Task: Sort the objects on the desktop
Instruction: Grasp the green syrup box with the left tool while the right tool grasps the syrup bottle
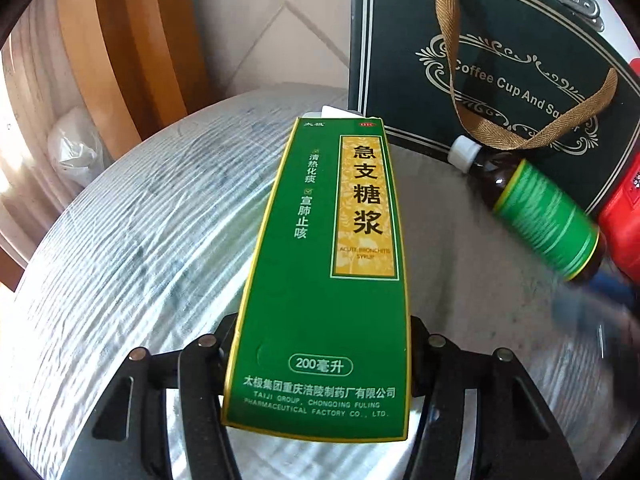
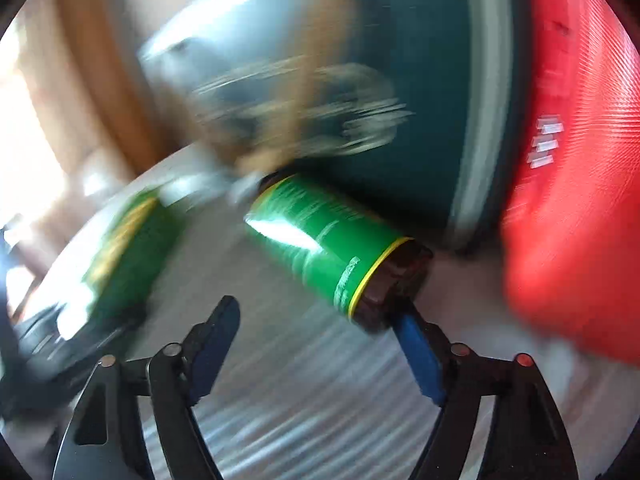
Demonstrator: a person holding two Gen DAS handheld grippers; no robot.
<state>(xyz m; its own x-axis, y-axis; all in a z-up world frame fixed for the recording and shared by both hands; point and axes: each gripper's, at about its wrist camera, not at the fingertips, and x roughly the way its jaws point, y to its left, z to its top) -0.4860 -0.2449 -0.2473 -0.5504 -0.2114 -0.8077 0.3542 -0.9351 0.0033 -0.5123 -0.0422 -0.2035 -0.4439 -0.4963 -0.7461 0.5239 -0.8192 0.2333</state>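
Note:
A green and yellow syrup box (image 1: 328,260) lies lengthwise between the jaws of my left gripper (image 1: 322,340), which is shut on its near end above the table (image 1: 120,240). A brown syrup bottle (image 1: 540,216) with a green label and white cap lies on its side to the right. In the blurred right wrist view the bottle (image 2: 332,248) lies just beyond my right gripper (image 2: 316,312), its dark base by the right fingertip (image 2: 404,320). That gripper is open with nothing gripped. The box (image 2: 120,248) shows as a blur at the left.
A dark green gift bag (image 1: 500,40) with a gold ribbon handle stands behind the bottle. A red case (image 2: 568,200) sits at the right, close to the bottle. Wooden furniture (image 1: 120,60) and a plastic bag (image 1: 72,152) lie beyond the table's round edge.

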